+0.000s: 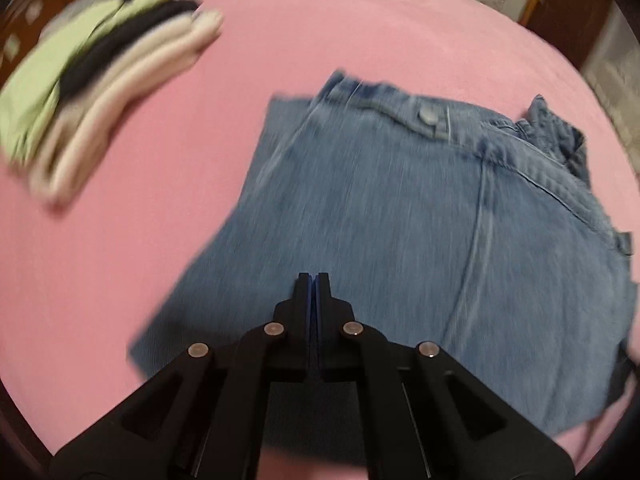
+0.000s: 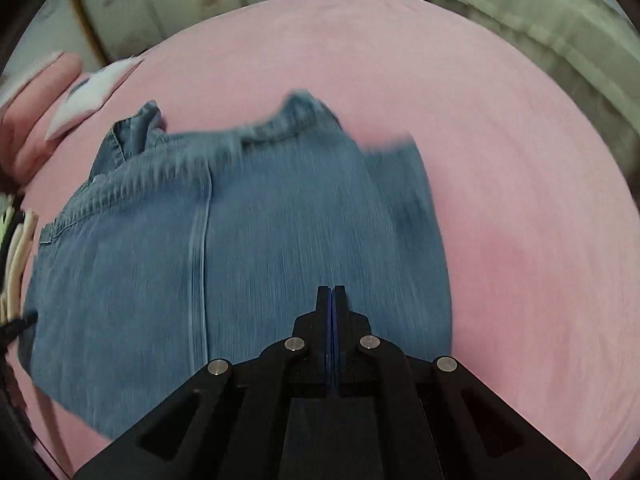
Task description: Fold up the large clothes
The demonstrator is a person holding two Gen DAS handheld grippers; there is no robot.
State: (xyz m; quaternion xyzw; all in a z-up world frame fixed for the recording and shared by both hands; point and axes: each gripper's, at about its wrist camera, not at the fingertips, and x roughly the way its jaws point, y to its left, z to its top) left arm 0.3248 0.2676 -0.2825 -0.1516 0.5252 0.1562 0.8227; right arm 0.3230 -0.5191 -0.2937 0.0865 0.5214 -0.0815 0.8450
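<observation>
Left wrist view: folded blue jeans (image 1: pixel 400 220) lie on a pink bed sheet (image 1: pixel 320 40), waistband at the far edge with a metal button (image 1: pixel 429 114) showing.
Jeans, axis: in this view the long side runs from the near left up to the far right waistband; a lengthwise seam runs from the waistband toward the camera.
Jeans, place: middle of the bed, under and ahead of both claws, right of the stack of clothes.
Right wrist view: same jeans (image 2: pixel 240 260), waistband far, seam running toward the camera, a folded corner sticking out at the far right.
Left claw (image 1: pixel 313 276): fingers pressed together with nothing between them, above the denim; I cannot tell whether the tips touch it.
Right claw (image 2: pixel 331 288): fingers together, empty, over the near right part of the jeans.
Stack: folded clothes (image 1: pixel 100 92) in green, dark and pale pink layers lie well apart at the far left, blurred.
Containers: none that I can make out.
Surface: pink sheet covers the whole bed, smooth.
Room: pale patterned panels (image 2: pixel 180 0) with wooden trim stand behind the bed; a light bedding roll (image 2: pixel 540 40) sits at the far right.
</observation>
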